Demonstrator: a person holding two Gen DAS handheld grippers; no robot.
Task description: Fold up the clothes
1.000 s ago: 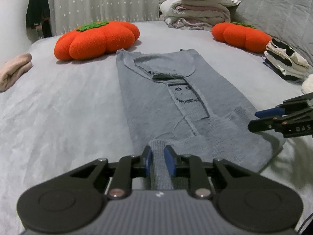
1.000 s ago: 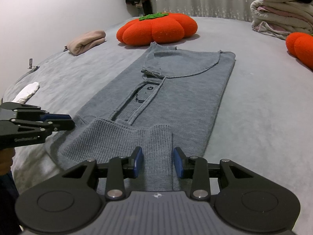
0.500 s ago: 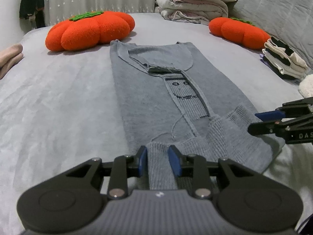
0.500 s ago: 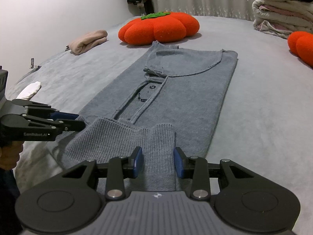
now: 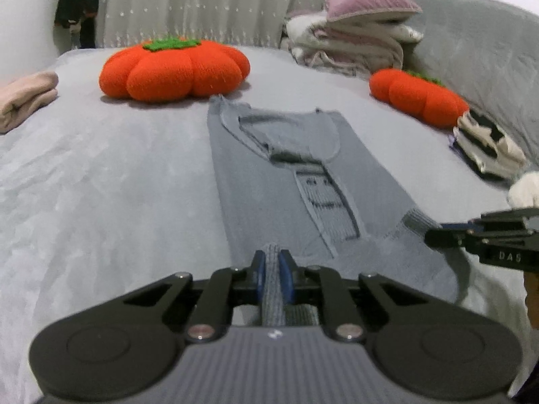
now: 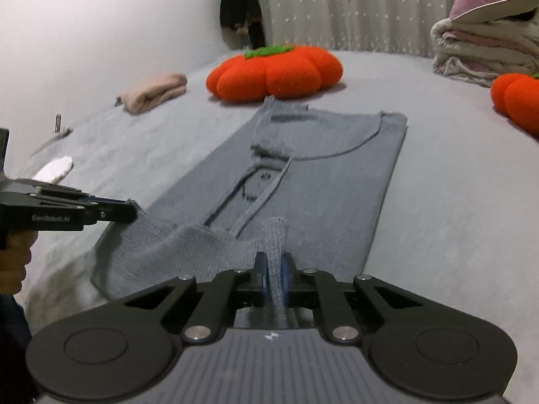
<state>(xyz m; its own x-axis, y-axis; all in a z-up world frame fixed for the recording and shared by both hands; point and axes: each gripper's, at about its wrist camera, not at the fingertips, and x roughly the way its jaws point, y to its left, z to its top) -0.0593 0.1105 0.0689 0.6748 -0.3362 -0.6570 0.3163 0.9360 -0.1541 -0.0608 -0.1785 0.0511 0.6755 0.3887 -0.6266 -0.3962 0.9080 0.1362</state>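
Note:
A grey knit sweater lies flat on the grey bed, sleeves folded in, neck end far from me. My left gripper is shut on the ribbed hem at the near left corner. My right gripper is shut on the hem at the near right corner of the sweater. The hem is lifted a little and sags between the two grippers. Each gripper shows in the other's view: the right gripper at the right edge, the left gripper at the left edge, held by a hand.
A large orange pumpkin cushion sits just beyond the neck end, a smaller one at the right. Folded black-and-white clothes lie far right, a folded pink garment far left, and stacked bedding at the back.
Both grippers have shut on the ribbed hem, which lay loose between their open fingers before. The hem has risen slightly off the bed.

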